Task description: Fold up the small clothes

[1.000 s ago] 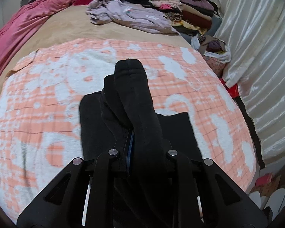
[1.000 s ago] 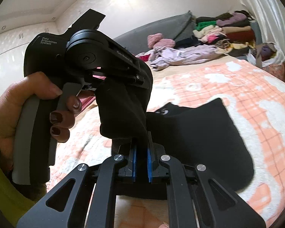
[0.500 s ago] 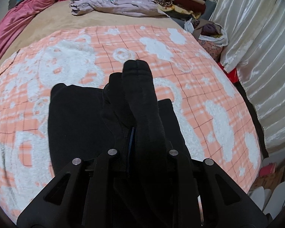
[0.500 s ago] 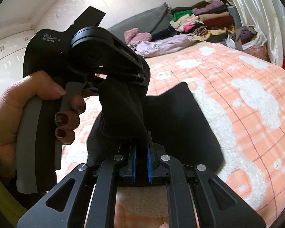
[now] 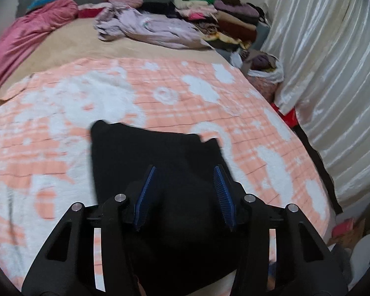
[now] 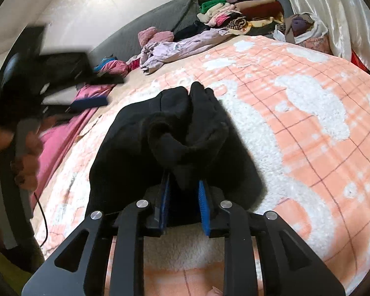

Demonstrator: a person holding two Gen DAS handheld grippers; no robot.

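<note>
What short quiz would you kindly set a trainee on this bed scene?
1. True or false: the black garment lies on a bare tan sheet.
2. Where is the stack of folded clothes? A) at the far end, by the curtain; B) on the floor; C) on the black garment.
3. Fill in: the left tongs stand ____.
Key: 1 false, it lies on the orange-and-white blanket. 2 A. 3 open; they have just been opening, with the garment loose between them.
</note>
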